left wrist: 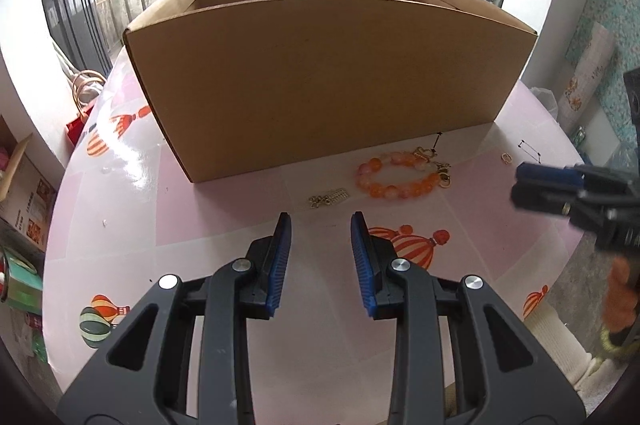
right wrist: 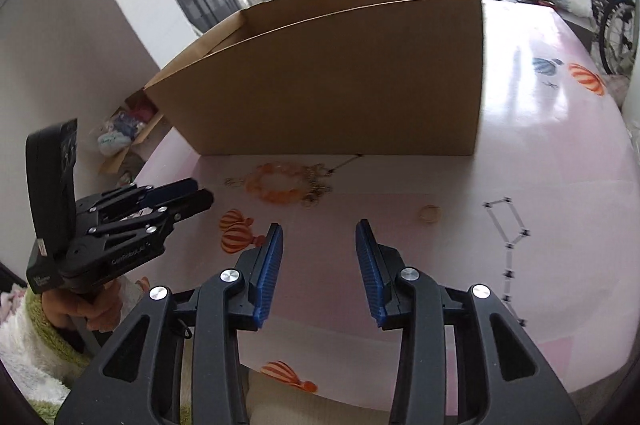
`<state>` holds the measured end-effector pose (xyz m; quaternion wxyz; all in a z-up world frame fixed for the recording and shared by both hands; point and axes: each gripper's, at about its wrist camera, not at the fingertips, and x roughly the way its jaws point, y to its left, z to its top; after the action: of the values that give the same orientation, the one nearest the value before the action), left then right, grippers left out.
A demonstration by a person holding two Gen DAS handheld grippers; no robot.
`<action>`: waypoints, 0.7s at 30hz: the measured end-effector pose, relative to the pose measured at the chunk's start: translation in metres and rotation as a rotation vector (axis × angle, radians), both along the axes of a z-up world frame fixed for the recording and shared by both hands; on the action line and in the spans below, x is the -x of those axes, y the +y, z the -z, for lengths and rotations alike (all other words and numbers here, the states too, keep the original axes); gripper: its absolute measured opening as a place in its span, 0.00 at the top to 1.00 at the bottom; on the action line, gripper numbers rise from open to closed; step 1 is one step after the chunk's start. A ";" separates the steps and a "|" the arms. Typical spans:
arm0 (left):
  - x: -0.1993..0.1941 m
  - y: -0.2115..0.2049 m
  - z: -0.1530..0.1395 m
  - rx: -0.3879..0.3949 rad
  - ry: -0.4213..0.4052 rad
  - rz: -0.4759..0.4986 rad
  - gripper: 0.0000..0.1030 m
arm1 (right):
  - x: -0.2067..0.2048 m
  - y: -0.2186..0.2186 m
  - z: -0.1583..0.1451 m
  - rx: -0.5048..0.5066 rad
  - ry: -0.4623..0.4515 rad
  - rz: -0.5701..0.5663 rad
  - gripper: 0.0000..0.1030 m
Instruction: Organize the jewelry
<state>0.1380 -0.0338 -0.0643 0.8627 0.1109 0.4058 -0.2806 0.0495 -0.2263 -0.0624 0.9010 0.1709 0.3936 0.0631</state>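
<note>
An orange bead bracelet (left wrist: 386, 191) (right wrist: 276, 195) with a gold clasp lies on the pink table just in front of an open cardboard box (left wrist: 320, 77) (right wrist: 340, 77). A small gold chain piece (left wrist: 328, 200) lies to its left. A gold ring (left wrist: 507, 157) (right wrist: 429, 213) and a black-and-white link chain (right wrist: 506, 245) lie further right. My left gripper (left wrist: 320, 221) (right wrist: 203, 191) hangs open above the table, short of the gold chain piece, holding nothing. My right gripper (right wrist: 319, 227) (left wrist: 515, 184) is open and bare, between the bracelet and the ring.
The table (left wrist: 240, 209) wears a glossy pink cloth printed with hot-air balloons. The tall box blocks its far side. A person's hand (right wrist: 84, 309) in a fleecy sleeve grips the left handle. Clutter, boxes and a wheelchair (right wrist: 616, 25) stand around the table.
</note>
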 end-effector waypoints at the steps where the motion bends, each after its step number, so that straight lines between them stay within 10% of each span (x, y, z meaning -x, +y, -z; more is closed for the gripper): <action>1: -0.001 0.001 0.001 0.005 0.005 -0.002 0.72 | -0.002 0.004 0.000 0.004 -0.006 -0.015 0.64; 15: -0.020 -0.026 0.014 -0.042 0.004 0.038 0.72 | -0.012 0.017 0.005 0.028 -0.019 -0.051 0.64; 21: -0.013 -0.037 0.016 -0.083 -0.028 0.081 0.90 | -0.014 0.014 0.010 0.011 -0.003 -0.041 0.64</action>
<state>0.1513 -0.0713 -0.0799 0.8508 0.1669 0.4003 -0.2968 0.0639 -0.2123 -0.0724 0.9011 0.1578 0.3958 0.0797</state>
